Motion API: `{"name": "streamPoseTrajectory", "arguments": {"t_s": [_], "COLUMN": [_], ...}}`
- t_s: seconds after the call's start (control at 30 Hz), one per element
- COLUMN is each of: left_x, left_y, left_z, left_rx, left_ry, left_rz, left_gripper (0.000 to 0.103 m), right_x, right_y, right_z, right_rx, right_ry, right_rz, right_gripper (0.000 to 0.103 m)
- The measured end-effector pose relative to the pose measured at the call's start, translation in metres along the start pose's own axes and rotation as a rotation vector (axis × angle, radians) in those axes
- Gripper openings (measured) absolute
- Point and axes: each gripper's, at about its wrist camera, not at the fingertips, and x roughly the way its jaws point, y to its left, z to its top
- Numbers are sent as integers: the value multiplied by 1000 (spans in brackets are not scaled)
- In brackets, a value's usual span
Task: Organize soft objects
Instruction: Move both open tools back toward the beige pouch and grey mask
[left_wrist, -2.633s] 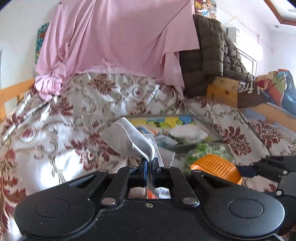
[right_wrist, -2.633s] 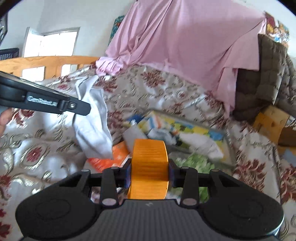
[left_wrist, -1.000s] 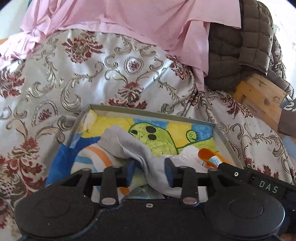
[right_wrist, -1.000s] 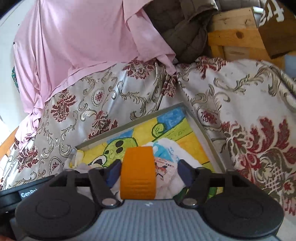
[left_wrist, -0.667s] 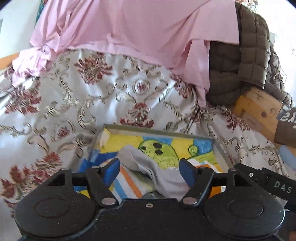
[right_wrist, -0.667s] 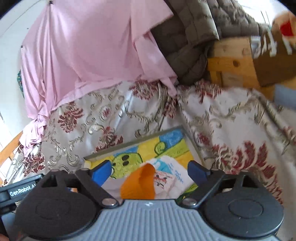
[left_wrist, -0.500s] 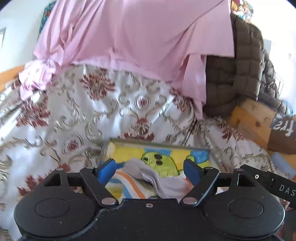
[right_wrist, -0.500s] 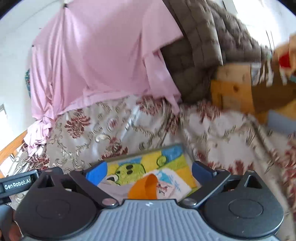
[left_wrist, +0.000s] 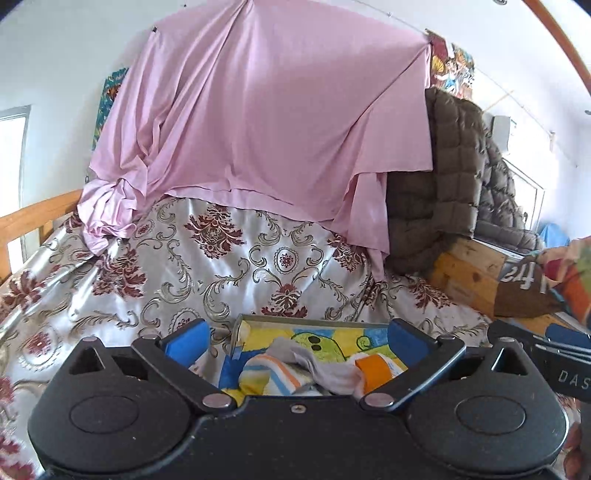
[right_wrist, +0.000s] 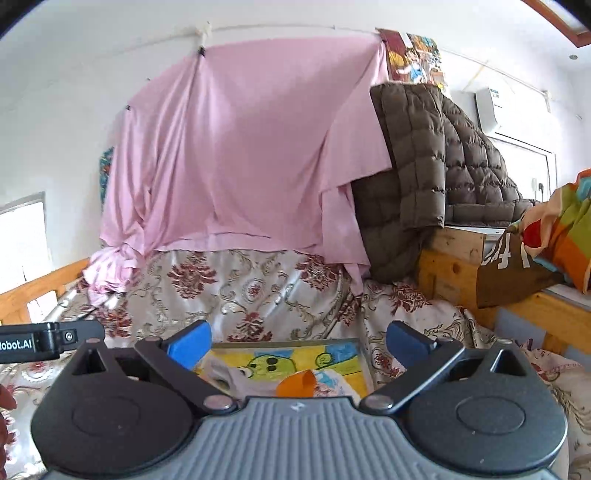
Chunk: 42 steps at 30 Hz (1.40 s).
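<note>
Left claw (left_wrist: 297, 341) gaping wide, holding nothing, right claw (right_wrist: 299, 341) likewise gaping, grey cloth (left_wrist: 325, 369) and orange piece (left_wrist: 373, 371) lying in tray (left_wrist: 314, 322) on bed (left_wrist: 147, 280).

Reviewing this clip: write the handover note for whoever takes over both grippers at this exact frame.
Left gripper: open, holding nothing, above the tray.
Right gripper: open, holding nothing, beside it.
Grey cloth and orange ribbed soft piece both lie in the shallow cartoon-printed tray on the floral bedspread, next to a striped cloth and a white printed cloth.
Done: both pieces are in the tray.
Left: whether more soft items wait outside the tray cannot be told from these views.
</note>
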Motion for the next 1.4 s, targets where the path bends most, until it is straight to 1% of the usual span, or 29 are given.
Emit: {"name": "streamPoseTrajectory", "arguments": {"t_s": [0.1,0.2,0.3,0.47,0.63,0.77,0.83,0.9,1.07,1.2,1.4], "left_x": [-29,-58,-82,-107,-124,-126,-123,-117,-101,-91,-84], "left_y": [5,9,13,21,30,34,35,34,35,33,33], "left_z": [-12,-25,-39,-64,-91,-103,-107,-111,-120,-126,-129], "left_rx": [3,13,34,79,134,159,178,187,216,234,241], "left_ry": [-12,-41,-52,-31,-17,33,69,109,197,254,301], "left_rz": [-1,-12,-21,-28,10,44,76,105,140,153,163], "left_gripper": [102,102,102,102,102,102,102,102,102,102,102], "right_x": [-25,-49,-69,-92,-97,-94,-89,-81,-65,-61,-57], "right_y": [5,13,21,36,54,64,68,71,77,83,86], "right_z": [-13,-29,-43,-61,-76,-86,-93,-99,-114,-120,-122], "right_rx": [-14,-63,-92,-107,-160,-186,-208,-219,-232,-267,-282], "right_ry": [-10,-23,-22,22,83,132,162,202,292,319,340], "right_rz": [22,24,31,51,57,69,69,61,73,70,68], "right_gripper": [103,103,103,103,103,103,103,103,103,103,103]}}
